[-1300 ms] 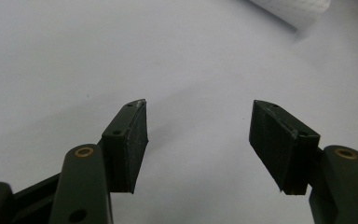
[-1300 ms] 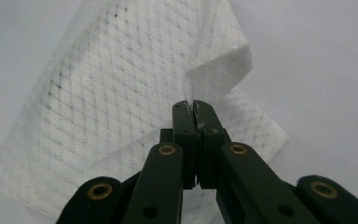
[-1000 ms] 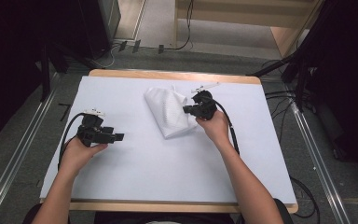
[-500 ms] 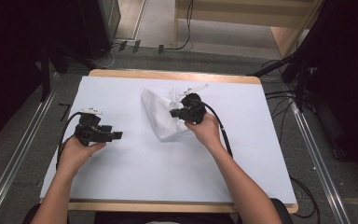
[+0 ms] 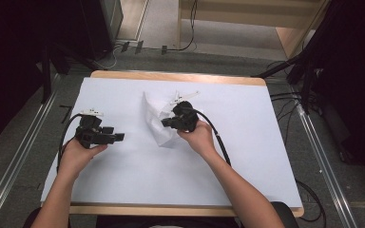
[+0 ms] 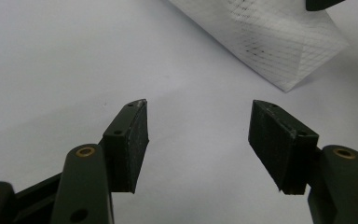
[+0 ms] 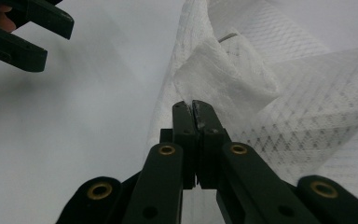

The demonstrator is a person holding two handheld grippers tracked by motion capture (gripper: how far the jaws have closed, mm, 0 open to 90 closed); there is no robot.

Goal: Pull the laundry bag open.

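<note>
Right tool [image 5: 167,122]: clamped on a fold of the white cloth [image 5: 158,124], frame centre.
Left tool [image 5: 120,137]: wide, empty, frame left.
Progress: folding begun, cloth still rumpled on bench [image 5: 247,156].

Cloth [image 5: 158,124]: white, with a woven diamond-grid pattern across its surface, clearest in the two gripper views; a few small dark specks sit within the grid in the left gripper view.

Tabletop [image 5: 247,142]: covered by a plain white sheet, unpatterned; a light wood-coloured edge shows at the far and near sides.

Left hand-held gripper [image 6: 198,140]: matte black jaws, brass-coloured rivets.

Right hand-held gripper [image 7: 195,109]: matte black, brass-coloured rivets, black cable.

Floor [image 5: 24,142]: grey.
</note>
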